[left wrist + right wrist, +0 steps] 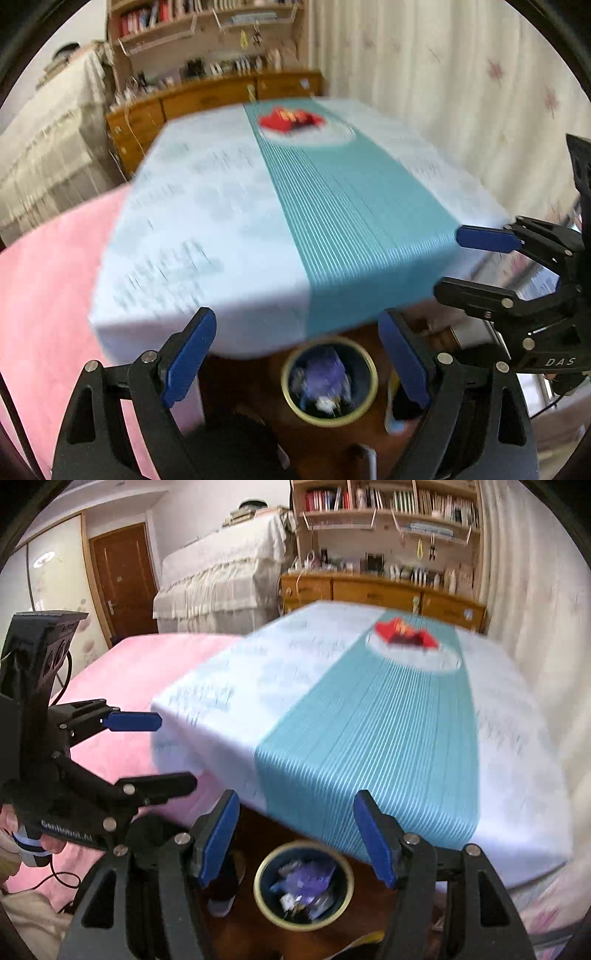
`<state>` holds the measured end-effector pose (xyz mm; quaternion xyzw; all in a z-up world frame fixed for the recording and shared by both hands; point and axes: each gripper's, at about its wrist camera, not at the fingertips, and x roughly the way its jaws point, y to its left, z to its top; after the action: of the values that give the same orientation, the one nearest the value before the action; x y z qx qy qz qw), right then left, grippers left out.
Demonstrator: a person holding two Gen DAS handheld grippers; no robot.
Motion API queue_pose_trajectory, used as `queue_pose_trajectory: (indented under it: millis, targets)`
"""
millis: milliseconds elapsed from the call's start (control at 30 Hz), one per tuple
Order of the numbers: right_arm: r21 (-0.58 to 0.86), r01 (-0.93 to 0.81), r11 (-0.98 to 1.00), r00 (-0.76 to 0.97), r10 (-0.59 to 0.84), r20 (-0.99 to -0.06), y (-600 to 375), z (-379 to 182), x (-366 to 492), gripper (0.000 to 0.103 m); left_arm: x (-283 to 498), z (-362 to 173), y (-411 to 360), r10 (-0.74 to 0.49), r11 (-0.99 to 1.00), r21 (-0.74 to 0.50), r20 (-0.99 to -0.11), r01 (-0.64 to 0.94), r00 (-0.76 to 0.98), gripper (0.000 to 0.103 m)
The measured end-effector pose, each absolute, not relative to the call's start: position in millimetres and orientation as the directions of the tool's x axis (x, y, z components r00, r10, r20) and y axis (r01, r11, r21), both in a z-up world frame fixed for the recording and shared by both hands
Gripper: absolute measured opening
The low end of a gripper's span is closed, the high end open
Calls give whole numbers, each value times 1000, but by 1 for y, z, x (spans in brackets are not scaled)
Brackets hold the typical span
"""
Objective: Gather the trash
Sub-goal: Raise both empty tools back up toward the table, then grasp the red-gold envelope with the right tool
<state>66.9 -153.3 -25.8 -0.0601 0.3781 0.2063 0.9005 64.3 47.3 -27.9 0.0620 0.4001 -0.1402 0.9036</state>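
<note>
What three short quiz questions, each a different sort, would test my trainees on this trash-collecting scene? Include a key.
1. True or false: the red wrapper is already in the bin.
2. Multiple choice: where is the bin? A) on the table B) on the floor below the table's near edge C) on the pink bed
3. Fill in: both the left gripper and the right gripper hold ____.

Key: 1 false, it lies on a white plate at the table's far end; 2 B; 3 nothing, jaws open.
</note>
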Motion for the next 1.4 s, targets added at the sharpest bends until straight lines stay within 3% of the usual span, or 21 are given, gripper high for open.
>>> queue_pose_trajectory:
  millis: [333, 800, 867, 1167, 1400]
  targets:
    - [-9, -313, 950, 713, 228, -663, -168, 23, 150, 65, 146, 8, 78, -145, 979, 5, -683, 202, 716, 88]
    - [82, -157, 984, 681, 168, -712, -191, 8, 300, 65, 275, -24, 105, -111, 992, -40, -710, 116, 695, 88]
    - [87, -135, 987, 665, 156, -731, -193, 1, 317, 74, 288, -30, 107, -120, 992, -59, -713, 111, 690, 88]
    - [165, -25, 986, 616, 145, -774, -214, -23, 397, 77, 352, -65, 107, -102, 994, -95, -752, 47, 651, 88]
    - [96, -90, 991, 613, 131, -779, -208, -29, 463, 84, 392, -66, 104, -95, 994, -102, -772, 26, 629, 88]
